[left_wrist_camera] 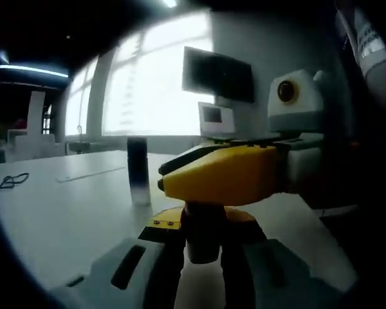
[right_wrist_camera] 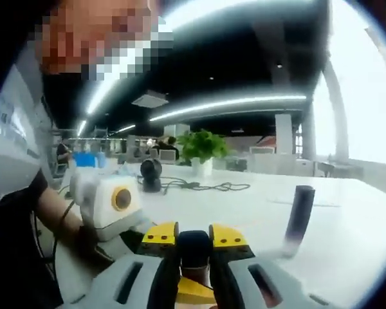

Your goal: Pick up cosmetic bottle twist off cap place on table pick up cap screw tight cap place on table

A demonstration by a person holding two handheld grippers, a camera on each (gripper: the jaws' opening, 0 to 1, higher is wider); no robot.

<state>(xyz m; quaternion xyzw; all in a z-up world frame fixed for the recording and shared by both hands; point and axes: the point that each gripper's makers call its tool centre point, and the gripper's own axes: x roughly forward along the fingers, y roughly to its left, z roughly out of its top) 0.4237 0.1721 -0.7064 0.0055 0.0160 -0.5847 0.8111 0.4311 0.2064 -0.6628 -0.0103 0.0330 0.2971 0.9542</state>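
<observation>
The cosmetic bottle [left_wrist_camera: 138, 170] stands upright on the white table [left_wrist_camera: 58, 225], dark on top and clear at the base, with neither gripper touching it. It lies beyond my left gripper [left_wrist_camera: 202, 226] and a little left of it. That gripper's jaws are drawn together, and only a dark piece shows between their yellow tips. The yellow body of my right gripper [left_wrist_camera: 231, 174] crosses just beyond them. In the right gripper view the bottle [right_wrist_camera: 299, 219] stands ahead to the right of my right gripper [right_wrist_camera: 194, 243], shut the same way. Part of the left gripper [right_wrist_camera: 125, 237] shows at the left.
A black cable [left_wrist_camera: 6, 182] lies at the table's far left. A dark monitor [left_wrist_camera: 217, 74] and a small screen [left_wrist_camera: 215, 119] stand behind it. A potted plant [right_wrist_camera: 202, 148] and a black round device [right_wrist_camera: 151, 175] with its cord [right_wrist_camera: 202, 187] sit farther along the table [right_wrist_camera: 244, 212]. A person's arm [right_wrist_camera: 51, 212] is close on the left.
</observation>
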